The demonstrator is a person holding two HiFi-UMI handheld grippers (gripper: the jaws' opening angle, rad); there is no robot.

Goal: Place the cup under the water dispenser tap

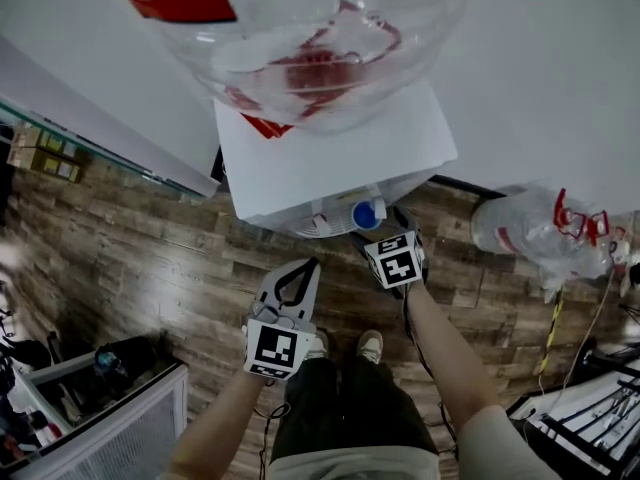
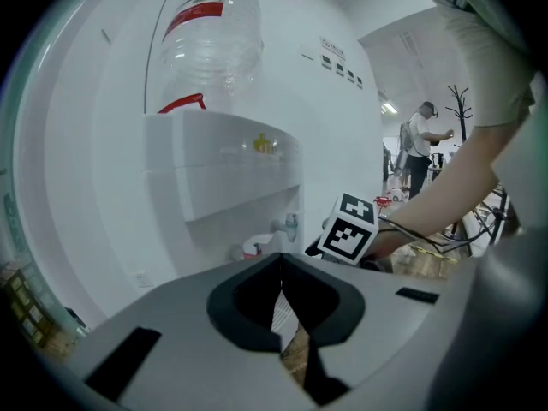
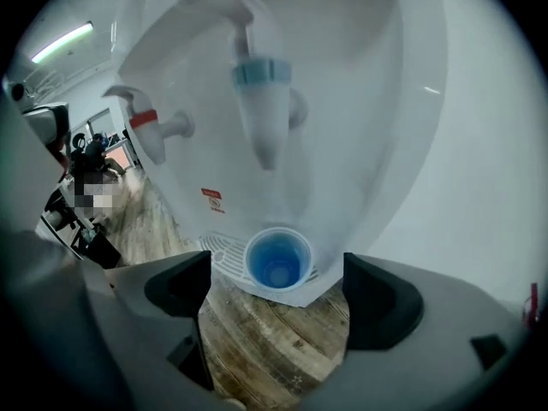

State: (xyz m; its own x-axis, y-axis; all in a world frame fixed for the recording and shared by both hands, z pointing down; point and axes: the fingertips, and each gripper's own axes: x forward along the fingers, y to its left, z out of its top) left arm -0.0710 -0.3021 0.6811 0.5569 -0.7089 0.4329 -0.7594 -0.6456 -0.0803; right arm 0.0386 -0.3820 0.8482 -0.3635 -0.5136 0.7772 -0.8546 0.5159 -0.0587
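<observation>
A blue cup stands upright on the drip tray of the white water dispenser, right under the blue tap. A red tap sticks out to its left. My right gripper is open wide, its jaws either side of the cup and a little short of it, touching nothing. In the head view the cup shows just past that gripper's marker cube. My left gripper is shut with nothing in it, held back from the dispenser.
A large clear bottle sits on top of the dispenser. Another clear bottle lies on the wood floor to the right. A white cabinet stands at the lower left. A person stands far off in the room.
</observation>
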